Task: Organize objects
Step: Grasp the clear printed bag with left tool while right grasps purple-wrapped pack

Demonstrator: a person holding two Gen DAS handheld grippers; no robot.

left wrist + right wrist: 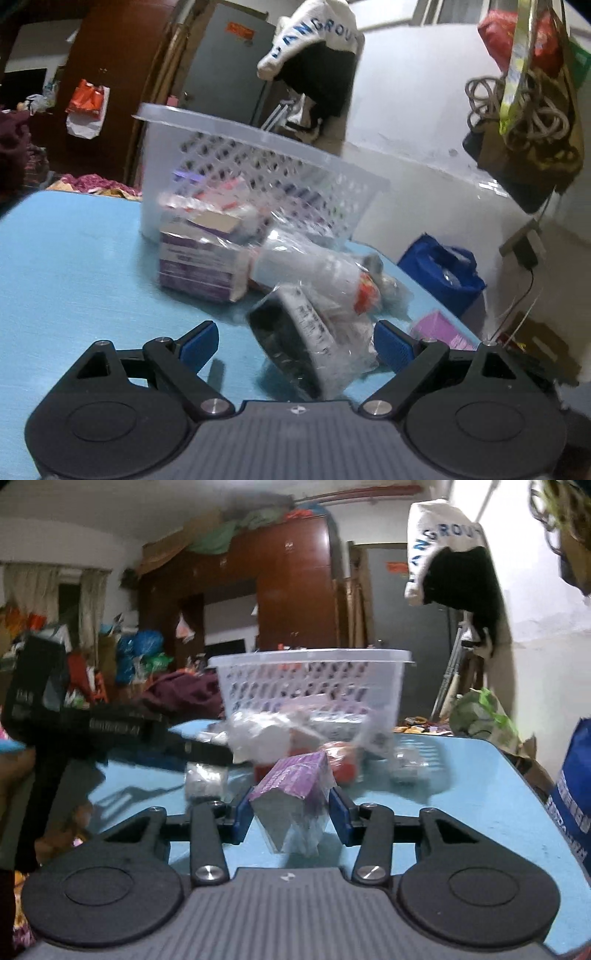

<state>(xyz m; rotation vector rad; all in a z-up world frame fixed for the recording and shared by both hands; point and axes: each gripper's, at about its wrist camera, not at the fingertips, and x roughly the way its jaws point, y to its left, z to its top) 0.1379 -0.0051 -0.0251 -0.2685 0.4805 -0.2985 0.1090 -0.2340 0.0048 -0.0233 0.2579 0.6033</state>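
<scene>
On the blue table point(74, 266) lies a heap of plastic-wrapped items in front of a white perforated basket point(258, 162). My left gripper point(295, 347) stands open around a black item with a white label in clear wrap point(295, 347); its left pad is clear of the item and the right pad sits beside the wrap. A stack of purple boxes point(195, 266) lies further back. In the right wrist view, my right gripper point(291, 818) is shut on a purple box in clear wrap point(295, 782), with both blue pads against its sides. The left gripper's black body point(110, 723) reaches in from the left. The basket point(314, 672) stands behind the heap.
More wrapped packets and a red item point(340, 757) lie between the gripped box and the basket. A pink box point(439, 328) sits near the table's right edge. A blue bag point(443, 269) stands on the floor beyond that edge. Bags hang on the wall point(528, 110).
</scene>
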